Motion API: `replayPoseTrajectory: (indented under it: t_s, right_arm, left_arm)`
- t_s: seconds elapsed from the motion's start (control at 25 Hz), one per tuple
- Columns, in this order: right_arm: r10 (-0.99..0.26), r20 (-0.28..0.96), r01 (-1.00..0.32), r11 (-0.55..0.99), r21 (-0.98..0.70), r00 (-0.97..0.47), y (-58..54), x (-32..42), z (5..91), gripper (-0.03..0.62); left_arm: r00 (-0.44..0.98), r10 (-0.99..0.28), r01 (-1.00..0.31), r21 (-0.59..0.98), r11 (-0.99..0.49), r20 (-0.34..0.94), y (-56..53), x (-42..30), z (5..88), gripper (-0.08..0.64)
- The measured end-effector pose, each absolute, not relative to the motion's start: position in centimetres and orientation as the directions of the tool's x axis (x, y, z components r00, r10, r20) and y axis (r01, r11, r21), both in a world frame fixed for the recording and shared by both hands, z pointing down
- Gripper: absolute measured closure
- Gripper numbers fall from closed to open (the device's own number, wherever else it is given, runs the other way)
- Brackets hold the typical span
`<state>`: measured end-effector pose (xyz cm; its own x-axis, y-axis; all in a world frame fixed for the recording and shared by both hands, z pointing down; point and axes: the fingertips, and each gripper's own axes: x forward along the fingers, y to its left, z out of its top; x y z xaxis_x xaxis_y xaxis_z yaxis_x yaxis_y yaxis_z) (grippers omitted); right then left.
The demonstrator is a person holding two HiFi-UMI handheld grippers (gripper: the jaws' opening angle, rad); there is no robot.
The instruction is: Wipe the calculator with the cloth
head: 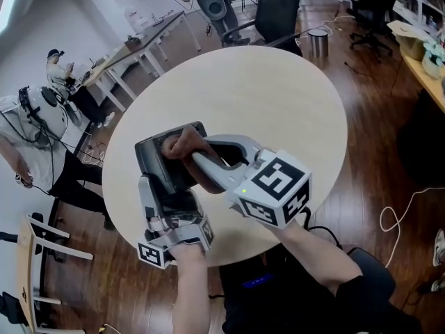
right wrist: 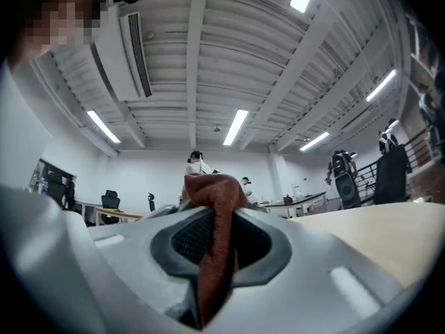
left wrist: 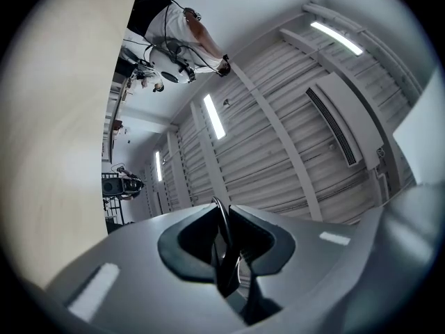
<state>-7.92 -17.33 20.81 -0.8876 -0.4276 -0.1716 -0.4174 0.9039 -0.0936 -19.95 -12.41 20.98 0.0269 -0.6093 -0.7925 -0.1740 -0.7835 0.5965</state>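
The cloth [right wrist: 215, 200] is a soft, napped fabric in rust-brown, matt and a little fuzzy. The right gripper [right wrist: 217, 256] has a smooth, matt grey plastic shell, with a finely ribbed black pad [right wrist: 191, 239] set into it. The calculator [head: 149, 162] looks like dark plastic with a dull sheen. The table [head: 278, 96] is pale wood-grain, smooth and matt. The floor [head: 379, 138] is dark, glossy wooden boards.

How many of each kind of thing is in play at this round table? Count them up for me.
left hand-held gripper and right hand-held gripper: 2
calculator: 1
reddish-brown cloth: 1
round table: 1
Total: 5
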Motion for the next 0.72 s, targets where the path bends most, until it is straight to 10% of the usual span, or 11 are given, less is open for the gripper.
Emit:
replayPoseTrajectory:
  t_s: [0.32,0.72]
  right_arm:
    - [-0.588,-0.117,-0.536,0.789,-0.300,-0.801,-23.9,-2.4,25.3,0.525]
    - [-0.292,-0.194,-0.265,0.952,-0.153,-0.936,-12.5,-10.9,20.5,0.525]
  left_arm:
    - [0.004,-0.612,-0.171,0.603,-0.780,-0.791,-12.6,-20.7,21.2,0.505]
    - [-0.038,-0.638,-0.170,0.634,-0.755,-0.769,-13.0,-21.8,21.6,0.505]
